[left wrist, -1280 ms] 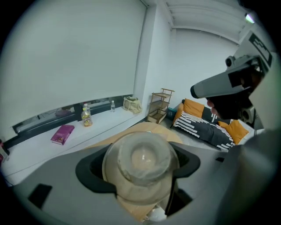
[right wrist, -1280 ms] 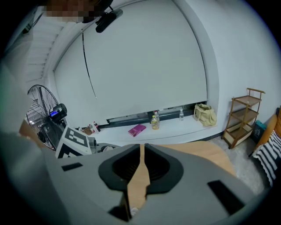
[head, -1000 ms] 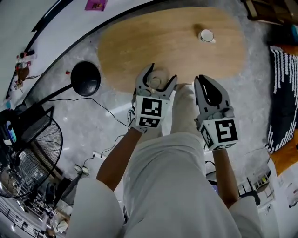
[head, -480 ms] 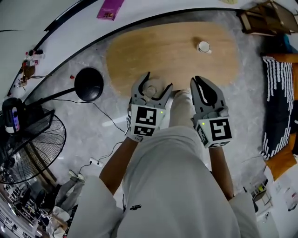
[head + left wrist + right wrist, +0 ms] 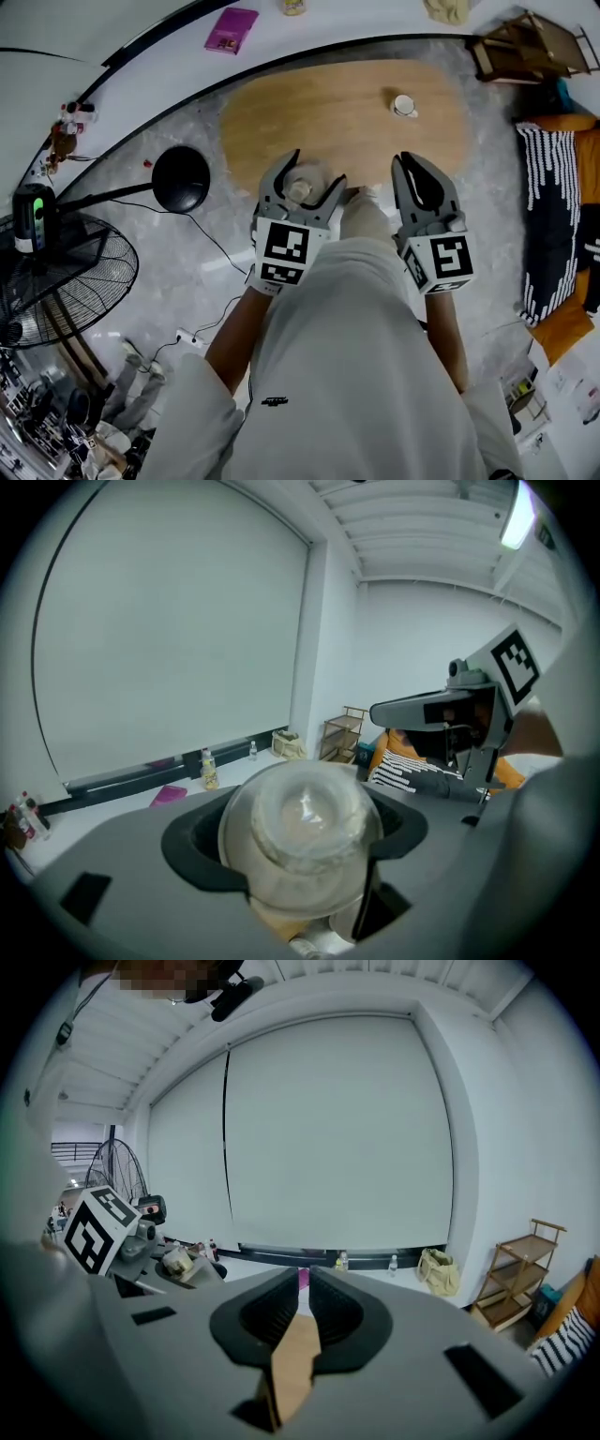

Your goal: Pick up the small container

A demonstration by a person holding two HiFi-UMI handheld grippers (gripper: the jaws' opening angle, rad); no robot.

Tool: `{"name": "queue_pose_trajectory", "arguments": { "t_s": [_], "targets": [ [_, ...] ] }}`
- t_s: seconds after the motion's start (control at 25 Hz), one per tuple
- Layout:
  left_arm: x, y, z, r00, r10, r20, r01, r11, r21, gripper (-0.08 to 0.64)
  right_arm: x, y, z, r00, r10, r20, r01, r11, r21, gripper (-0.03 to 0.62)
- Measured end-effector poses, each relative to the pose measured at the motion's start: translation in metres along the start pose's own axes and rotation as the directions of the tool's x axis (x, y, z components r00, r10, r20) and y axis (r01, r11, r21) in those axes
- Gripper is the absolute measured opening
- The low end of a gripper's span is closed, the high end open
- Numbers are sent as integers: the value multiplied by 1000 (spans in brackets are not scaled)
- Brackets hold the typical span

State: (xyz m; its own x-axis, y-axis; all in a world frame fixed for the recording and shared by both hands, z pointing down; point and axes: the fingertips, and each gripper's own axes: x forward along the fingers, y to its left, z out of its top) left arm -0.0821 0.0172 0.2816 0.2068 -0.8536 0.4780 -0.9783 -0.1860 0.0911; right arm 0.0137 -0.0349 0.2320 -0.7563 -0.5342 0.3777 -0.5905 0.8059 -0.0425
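A small clear round container with pale contents sits between the jaws of my left gripper, which is shut on it and holds it above the near edge of the oval wooden table. The left gripper view shows the same container filling the gap between the dark pads. To its right, my right gripper hangs over the table's near edge, its jaws almost touching and holding nothing. Seen in its own view, the right gripper shows only a thin slit between the pads.
A second small white cup-like container stands at the table's far right. A black round lamp base and a floor fan are on the left. A wooden rack and a striped cushion are on the right.
Both grippers have risen, the left one carrying the container; the table now looks smaller and farther below them.
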Motion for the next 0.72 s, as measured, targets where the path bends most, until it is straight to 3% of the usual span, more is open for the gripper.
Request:
{"name": "queue_pose_trajectory", "arguments": {
  "t_s": [0.4,0.72],
  "targets": [
    [-56,9,27,998,33,60,-33,999,3,341,-29,18,46,993,2,114,2,999,-36,38],
    [-83,12,35,995,54,89,-56,998,23,341,-40,25,49,988,-18,156,25,999,-42,38]
  ]
}}
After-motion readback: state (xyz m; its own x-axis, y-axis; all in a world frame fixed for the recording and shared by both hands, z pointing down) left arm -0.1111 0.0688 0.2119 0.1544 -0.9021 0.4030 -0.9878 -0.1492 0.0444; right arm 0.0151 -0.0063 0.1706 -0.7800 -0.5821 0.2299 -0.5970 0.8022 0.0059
